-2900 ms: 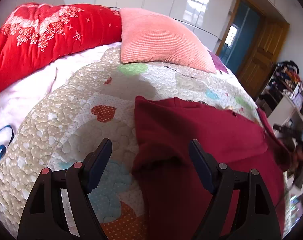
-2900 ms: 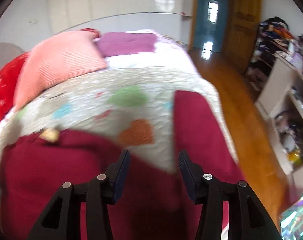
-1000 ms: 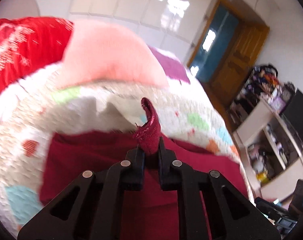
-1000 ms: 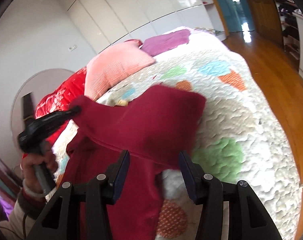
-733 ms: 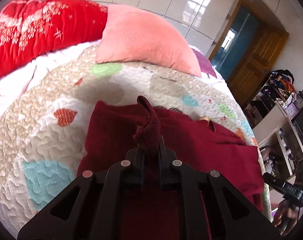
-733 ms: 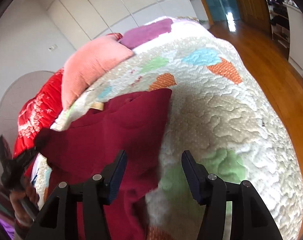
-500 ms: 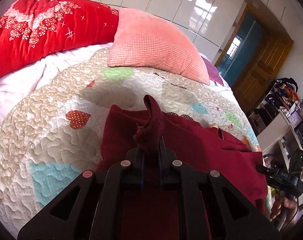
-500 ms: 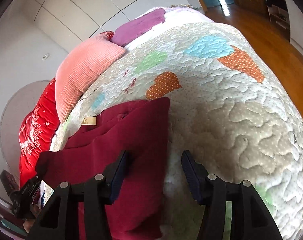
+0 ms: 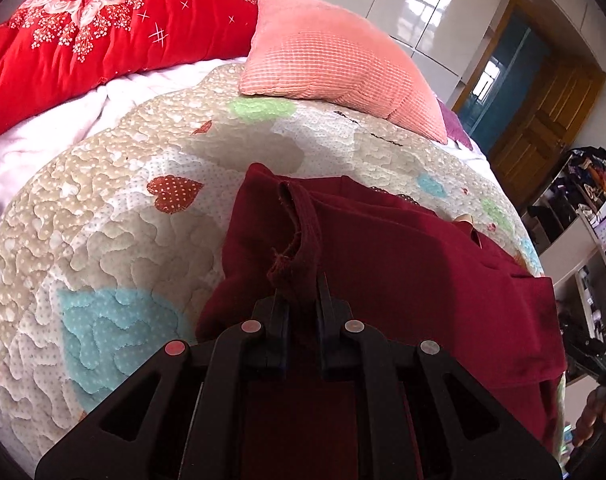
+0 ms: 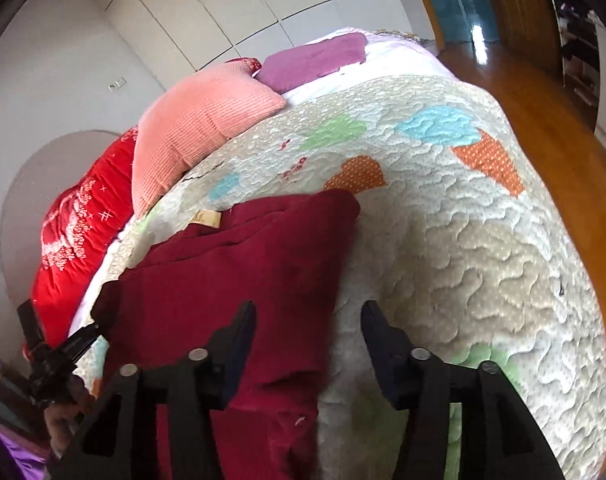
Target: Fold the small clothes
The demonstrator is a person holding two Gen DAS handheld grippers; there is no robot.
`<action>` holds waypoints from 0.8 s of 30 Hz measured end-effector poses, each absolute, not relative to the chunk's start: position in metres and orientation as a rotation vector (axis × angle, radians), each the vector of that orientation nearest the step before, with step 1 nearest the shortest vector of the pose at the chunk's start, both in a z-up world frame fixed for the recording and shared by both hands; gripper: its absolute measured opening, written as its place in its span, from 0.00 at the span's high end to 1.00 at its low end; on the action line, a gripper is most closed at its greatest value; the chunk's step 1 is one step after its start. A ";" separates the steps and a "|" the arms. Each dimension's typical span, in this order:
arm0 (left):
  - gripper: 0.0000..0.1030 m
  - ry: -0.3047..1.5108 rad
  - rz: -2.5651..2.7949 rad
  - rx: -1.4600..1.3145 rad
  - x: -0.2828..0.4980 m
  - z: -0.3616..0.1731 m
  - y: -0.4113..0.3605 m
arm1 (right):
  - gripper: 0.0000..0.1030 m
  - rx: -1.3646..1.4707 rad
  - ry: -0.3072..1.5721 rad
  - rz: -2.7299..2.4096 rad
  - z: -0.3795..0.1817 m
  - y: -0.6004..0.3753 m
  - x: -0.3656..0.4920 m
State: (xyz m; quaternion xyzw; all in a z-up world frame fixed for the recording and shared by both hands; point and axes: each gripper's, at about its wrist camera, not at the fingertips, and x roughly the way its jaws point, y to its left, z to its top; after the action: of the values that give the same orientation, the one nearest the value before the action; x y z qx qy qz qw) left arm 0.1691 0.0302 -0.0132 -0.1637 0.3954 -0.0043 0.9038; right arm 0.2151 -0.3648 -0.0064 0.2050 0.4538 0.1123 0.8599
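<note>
A dark red garment [image 9: 403, 264] lies folded over on the quilted bed cover [image 9: 115, 240]. My left gripper [image 9: 301, 300] is shut on a bunched edge of the garment at its left side, low over the cloth. In the right wrist view the garment [image 10: 263, 264] lies to the left, with a tan label [image 10: 207, 218] near its far edge. My right gripper [image 10: 307, 324] is open and empty above the garment's right edge; the left gripper [image 10: 99, 322] shows small at the far left.
A pink pillow [image 9: 335, 60] and a red floral quilt [image 9: 83, 36] lie at the head of the bed. A purple pillow [image 10: 315, 60] lies farther back. Wooden floor [image 10: 555, 128] and shelves [image 9: 583, 216] are to the right of the bed.
My left gripper closed on the garment's edge, carried it across, and has lowered it so the pinched cloth now lies flatter. My right gripper has drawn back over the right edge, still open.
</note>
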 end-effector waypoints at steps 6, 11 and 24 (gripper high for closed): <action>0.91 0.769 0.012 -0.383 0.165 -0.002 0.041 | 0.47 0.563 0.991 0.244 -0.032 -0.361 0.247; 0.91 0.779 0.048 -0.353 0.169 -0.005 0.044 | 0.48 0.451 0.875 0.233 -0.005 -0.351 0.244; 0.91 0.847 0.024 -0.245 0.175 -0.019 0.015 | 0.87 0.160 0.982 0.094 -0.024 -0.349 0.264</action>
State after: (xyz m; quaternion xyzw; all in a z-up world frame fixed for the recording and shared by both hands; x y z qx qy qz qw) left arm 0.1752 0.0147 -0.0187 -0.1184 0.4101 0.0114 0.9042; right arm 0.2644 -0.3487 -0.0241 0.0769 0.4707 0.0449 0.8778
